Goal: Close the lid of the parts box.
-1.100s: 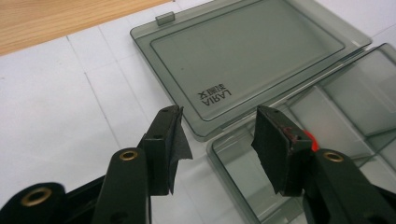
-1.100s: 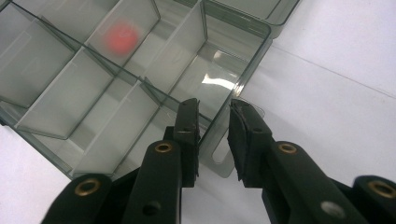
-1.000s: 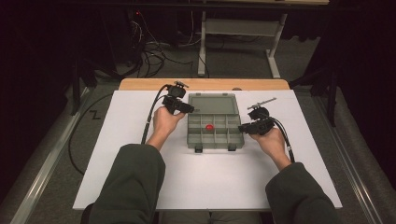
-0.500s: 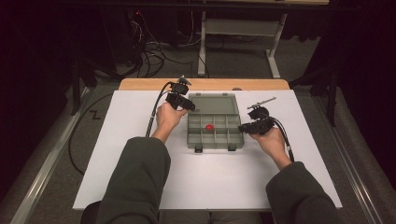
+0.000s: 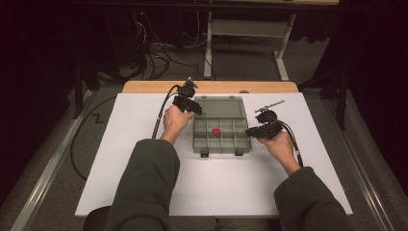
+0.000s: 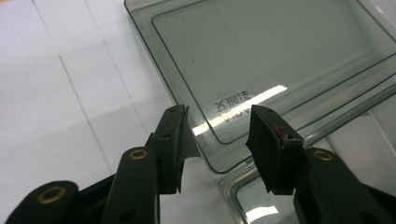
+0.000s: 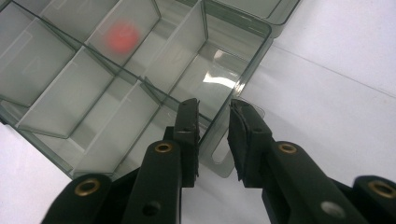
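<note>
Fingers of the left gripper point(image 6: 217, 135) have just been closing and now straddle the near corner of the box's open lid point(image 6: 280, 56), a gap showing at each pad, so nothing is pinched. Right gripper point(image 7: 212, 140) fingers are set on either side of the box point(image 5: 221, 127) side wall; whether they press it I cannot tell. A red piece point(image 5: 216, 130) lies in a middle compartment on the white desk point(image 5: 120, 144).

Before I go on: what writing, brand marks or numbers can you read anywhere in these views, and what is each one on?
One mark: moulded into the open clear lid of the compartment box, in the left gripper view. It starts with "X" and then has two or three characters too glared and faint to read.
A second line just under it is unreadable.
Nothing else carries text.
</note>
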